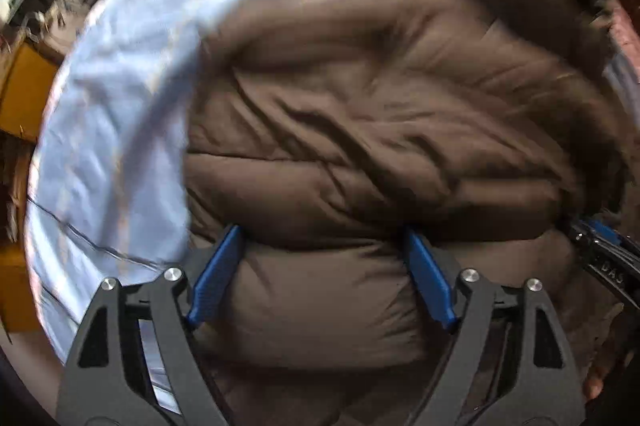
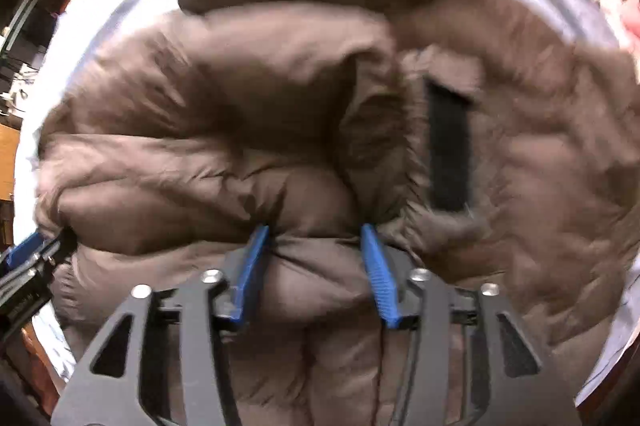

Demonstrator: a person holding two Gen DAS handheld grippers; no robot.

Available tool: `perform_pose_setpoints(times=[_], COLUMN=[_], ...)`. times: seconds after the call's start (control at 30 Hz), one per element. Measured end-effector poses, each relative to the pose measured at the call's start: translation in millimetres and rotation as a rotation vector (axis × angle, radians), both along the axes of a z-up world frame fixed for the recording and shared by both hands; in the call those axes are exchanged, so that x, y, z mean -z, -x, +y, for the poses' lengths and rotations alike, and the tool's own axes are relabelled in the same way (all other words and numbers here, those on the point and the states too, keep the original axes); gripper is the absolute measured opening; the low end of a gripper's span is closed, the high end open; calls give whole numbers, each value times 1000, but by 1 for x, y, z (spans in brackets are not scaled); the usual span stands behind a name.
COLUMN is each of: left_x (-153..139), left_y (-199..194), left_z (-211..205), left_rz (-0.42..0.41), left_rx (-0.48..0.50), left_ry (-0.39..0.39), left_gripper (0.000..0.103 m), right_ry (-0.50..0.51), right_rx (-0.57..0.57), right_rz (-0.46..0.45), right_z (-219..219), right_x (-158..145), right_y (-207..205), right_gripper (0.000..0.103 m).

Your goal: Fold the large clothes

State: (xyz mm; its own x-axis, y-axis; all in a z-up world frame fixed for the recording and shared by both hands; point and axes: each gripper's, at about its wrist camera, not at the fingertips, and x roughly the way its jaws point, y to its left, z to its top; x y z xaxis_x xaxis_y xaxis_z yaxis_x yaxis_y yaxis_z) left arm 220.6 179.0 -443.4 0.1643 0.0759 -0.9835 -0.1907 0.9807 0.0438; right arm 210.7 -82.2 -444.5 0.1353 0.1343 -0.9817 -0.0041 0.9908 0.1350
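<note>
Pressing the fold flat: both claws point down onto the puffy brown quilted jacket (image 1: pixel 360 154), which lies bunched on a pale blue bedsheet (image 1: pixel 108 114); judged as the step of laying a folded part down.
Landmark: the jacket's black rectangular patch (image 2: pixel 448 146), seen from the right wrist.
Left claw (image 1: pixel 324 266): jaws stand wide, its blue pads on either side of a padded roll at the jacket's near edge, well away from the patch; whether the pads truly squeeze it I cannot tell.
Right claw (image 2: pixel 316 266): jaws about half open, blue pads pinching in on a gathered fold just beside and below the patch; the fabric creases at both pads, so it looks gripped.
Doing it well: keep both edges level and lower them together, so that the padding does not spring back.
Risk: slippery shell fabric may slide out of the wide left claw.
Blur: both views smear, so fine seams are unclear.
</note>
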Motion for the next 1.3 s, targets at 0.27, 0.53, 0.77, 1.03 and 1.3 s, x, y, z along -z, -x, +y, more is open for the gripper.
perform_pose_setpoints(times=[0.27, 0.53, 0.77, 1.03, 1.3], left_x=[-41, -76, -57, -16, 10], left_y=[-4, -15, -5, -19, -28], left_z=[8, -130, -291, -400, -433], left_rz=[-72, -114, -14, 39, 73], left_rx=[-48, 153, 297, 336, 317], left_ry=[65, 317, 373, 314, 206], left_gripper=[88, 91, 91, 92, 97], right_ry=[-181, -73, -51, -210, -433], right_rx=[100, 689, 874, 834, 975], right_rz=[-106, -170, -180, -33, -311], right_z=[-67, -340, -535, -588, -592], right_x=[-56, -79, -48, 9, -44], right_y=[15, 73, 57, 15, 84], right_gripper=[100, 102, 102, 92, 7])
